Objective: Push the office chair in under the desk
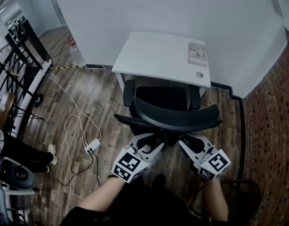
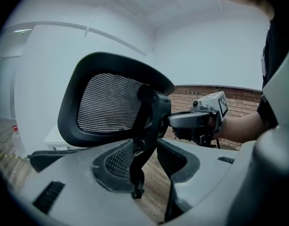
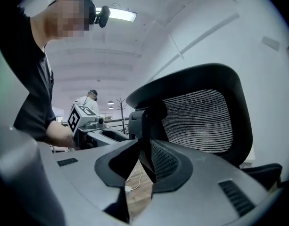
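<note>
A black mesh-backed office chair (image 1: 175, 117) stands in front of the white desk (image 1: 158, 55), its seat (image 1: 161, 98) partly under the desk's front edge. Both grippers are behind the backrest, close to its central spine (image 1: 168, 138). My left gripper (image 1: 152, 142) points in from the lower left. In the left gripper view the spine (image 2: 143, 149) hangs between the open jaws (image 2: 144, 161), with floor showing beside it. My right gripper (image 1: 189, 142) comes in from the lower right. Its jaws (image 3: 142, 166) also stand apart around the spine (image 3: 145, 154).
A white power strip (image 1: 92, 146) and loose cables lie on the wood floor to the left. A black metal rack (image 1: 17, 65) stands at the far left, with a seated person's leg (image 1: 21, 149) below it. A flat box (image 1: 197, 54) lies on the desk. A brick-patterned floor (image 1: 271, 126) is at the right.
</note>
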A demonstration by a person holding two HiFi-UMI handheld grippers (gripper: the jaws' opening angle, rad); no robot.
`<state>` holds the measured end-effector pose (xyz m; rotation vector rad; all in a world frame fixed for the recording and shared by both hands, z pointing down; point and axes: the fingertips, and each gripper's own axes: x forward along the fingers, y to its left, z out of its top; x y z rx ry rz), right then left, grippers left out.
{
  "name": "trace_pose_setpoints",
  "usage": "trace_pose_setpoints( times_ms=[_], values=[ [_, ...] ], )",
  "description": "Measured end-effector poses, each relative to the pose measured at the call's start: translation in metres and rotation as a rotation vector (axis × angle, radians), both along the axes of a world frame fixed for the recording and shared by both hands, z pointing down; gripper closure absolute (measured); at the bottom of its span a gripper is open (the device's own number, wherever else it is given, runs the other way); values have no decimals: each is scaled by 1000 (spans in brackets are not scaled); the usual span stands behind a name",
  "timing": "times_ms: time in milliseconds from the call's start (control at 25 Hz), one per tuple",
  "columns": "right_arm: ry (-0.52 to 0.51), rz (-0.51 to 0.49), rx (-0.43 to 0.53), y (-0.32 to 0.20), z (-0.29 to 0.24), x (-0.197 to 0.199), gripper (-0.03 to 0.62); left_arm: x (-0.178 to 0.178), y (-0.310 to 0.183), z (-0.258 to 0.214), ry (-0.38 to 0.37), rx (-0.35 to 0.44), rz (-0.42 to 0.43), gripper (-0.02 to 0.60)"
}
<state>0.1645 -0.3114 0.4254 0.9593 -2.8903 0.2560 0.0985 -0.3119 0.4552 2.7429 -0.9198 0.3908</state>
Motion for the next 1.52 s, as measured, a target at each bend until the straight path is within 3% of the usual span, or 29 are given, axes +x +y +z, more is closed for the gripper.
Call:
trace_pose_setpoints(
  times_ms=[80, 120, 160, 280, 360, 480, 560, 680, 880, 1160, 1520],
  values=[
    [-57, 8, -3, 4, -8, 17, 542, -4, -2, 0, -5, -2, -16, 433],
    [-90, 35, -1, 5, -11, 30, 591, -7, -4, 1, -8, -1, -26, 433],
    [-101, 78, 3, 4, -12, 45, 591, -10, -6, 2, -11, 0, -38, 433],
    [-22, 235, -39, -5, 9, 91, 587, -25, -13, 9, -21, -8, -84, 433],
    [23, 370, -126, -15, 33, 121, 455, -37, -17, 16, -32, -29, -124, 433],
    [44, 590, -230, -33, 63, 167, 434, -51, -27, 23, -49, -53, -177, 433],
    [16, 672, -282, -45, 77, 186, 426, -56, -34, 26, -58, -64, -204, 433],
    [-49, 685, -315, -59, 82, 193, 419, -58, -38, 29, -63, -74, -224, 433],
    [-73, 637, -312, -67, 75, 187, 419, -56, -42, 29, -81, -72, -228, 433],
    [-50, 580, -303, -77, 78, 190, 418, -50, -55, 39, -78, -97, -255, 433],
    [-52, 596, -302, -77, 76, 184, 419, -55, -64, 38, -91, -60, -347, 434]
  ],
)
